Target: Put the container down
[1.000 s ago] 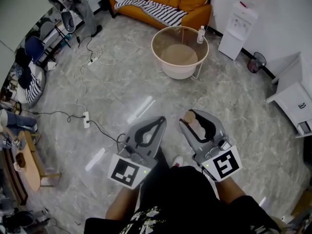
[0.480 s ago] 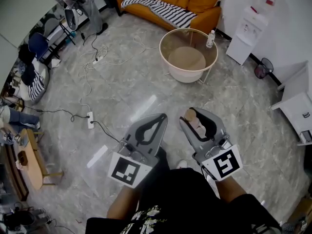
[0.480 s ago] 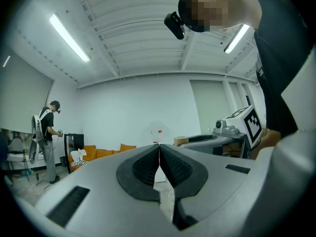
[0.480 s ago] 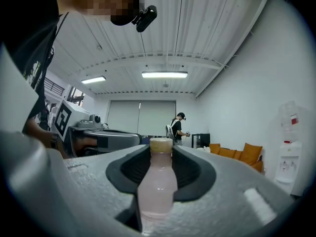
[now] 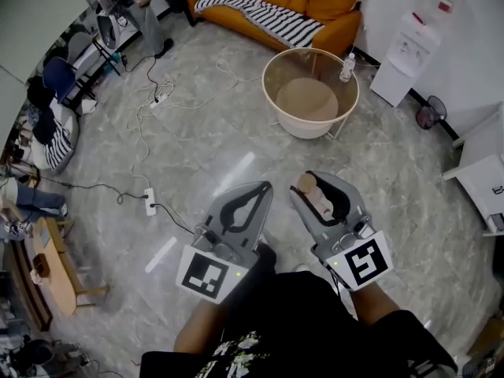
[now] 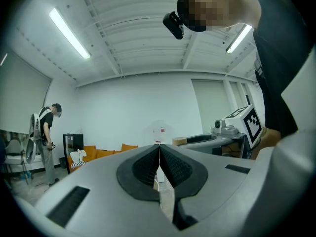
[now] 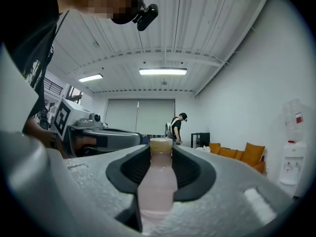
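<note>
A small pink bottle with a tan cap (image 7: 157, 181) is the container; my right gripper (image 7: 159, 157) is shut on it, cap pointing away from me. In the head view the bottle (image 5: 316, 196) lies between the right gripper's (image 5: 313, 187) grey jaws, held at waist height above the floor. My left gripper (image 5: 250, 198) is beside it on the left, shut with nothing in it; in its own view the left gripper's (image 6: 159, 154) black pads meet along a thin line.
A round glass-topped table (image 5: 310, 91) with a small bottle (image 5: 346, 67) on its rim stands ahead. Behind it are an orange sofa (image 5: 277, 6) and a white water dispenser (image 5: 409, 46). Cables and a power strip (image 5: 149, 201) lie on the marble floor at left. A person (image 5: 134, 0) stands far left.
The view has drifted forward and right: the round table and sofa sit slightly farther right in frame. Both grippers keep their pose, the right one still shut on the bottle.
</note>
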{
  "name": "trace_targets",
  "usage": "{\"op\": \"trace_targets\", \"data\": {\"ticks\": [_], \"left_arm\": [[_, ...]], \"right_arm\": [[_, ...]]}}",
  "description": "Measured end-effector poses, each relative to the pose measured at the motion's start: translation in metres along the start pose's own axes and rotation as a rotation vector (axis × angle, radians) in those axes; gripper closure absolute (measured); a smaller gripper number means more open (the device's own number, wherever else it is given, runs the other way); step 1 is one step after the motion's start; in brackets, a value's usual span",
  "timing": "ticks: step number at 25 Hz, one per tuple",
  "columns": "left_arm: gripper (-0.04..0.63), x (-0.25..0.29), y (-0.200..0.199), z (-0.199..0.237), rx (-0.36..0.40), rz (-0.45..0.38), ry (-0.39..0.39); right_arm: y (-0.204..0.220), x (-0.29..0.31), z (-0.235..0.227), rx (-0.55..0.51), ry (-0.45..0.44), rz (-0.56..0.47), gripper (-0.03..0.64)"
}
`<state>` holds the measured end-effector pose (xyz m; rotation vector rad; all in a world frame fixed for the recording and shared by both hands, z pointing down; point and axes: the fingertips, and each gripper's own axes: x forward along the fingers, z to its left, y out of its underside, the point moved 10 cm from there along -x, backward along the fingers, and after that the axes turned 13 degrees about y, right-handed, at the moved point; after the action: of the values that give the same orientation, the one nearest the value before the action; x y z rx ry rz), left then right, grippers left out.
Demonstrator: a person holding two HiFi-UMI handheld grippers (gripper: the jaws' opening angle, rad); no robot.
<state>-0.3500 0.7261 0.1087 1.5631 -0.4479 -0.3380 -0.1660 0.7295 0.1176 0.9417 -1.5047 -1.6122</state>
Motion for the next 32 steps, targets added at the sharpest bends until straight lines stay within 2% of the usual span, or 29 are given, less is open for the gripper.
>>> {"op": "trace_targets", "data": {"ticks": [7, 10, 15, 21, 32], "left_arm": [[0.581, -0.025, 0.006, 0.061, 0.011, 0.003, 0.011], [0.581, -0.042, 0.011, 0.087, 0.012, -0.006, 0.001], [0.581, -0.066, 0.019, 0.126, 0.082, 0.009, -0.017], [0.581, -0.088, 0.03, 0.167, 0.04, -0.009, 0.007], [0.581, -0.094, 0.042, 0.208, 0.028, -0.023, 0.008]], "right_arm": [[0.003, 0.058, 0.024, -0.005, 0.005, 0.007, 0.488], [0.003, 0.08, 0.036, -0.014, 0.018, -0.032, 0.488], [0.006, 0.118, 0.055, -0.004, 0.039, -0.038, 0.488], [0.01, 0.159, 0.084, -0.014, 0.028, -0.057, 0.488], [0.029, 0.198, 0.096, -0.045, 0.028, 0.02, 0.488]]}}
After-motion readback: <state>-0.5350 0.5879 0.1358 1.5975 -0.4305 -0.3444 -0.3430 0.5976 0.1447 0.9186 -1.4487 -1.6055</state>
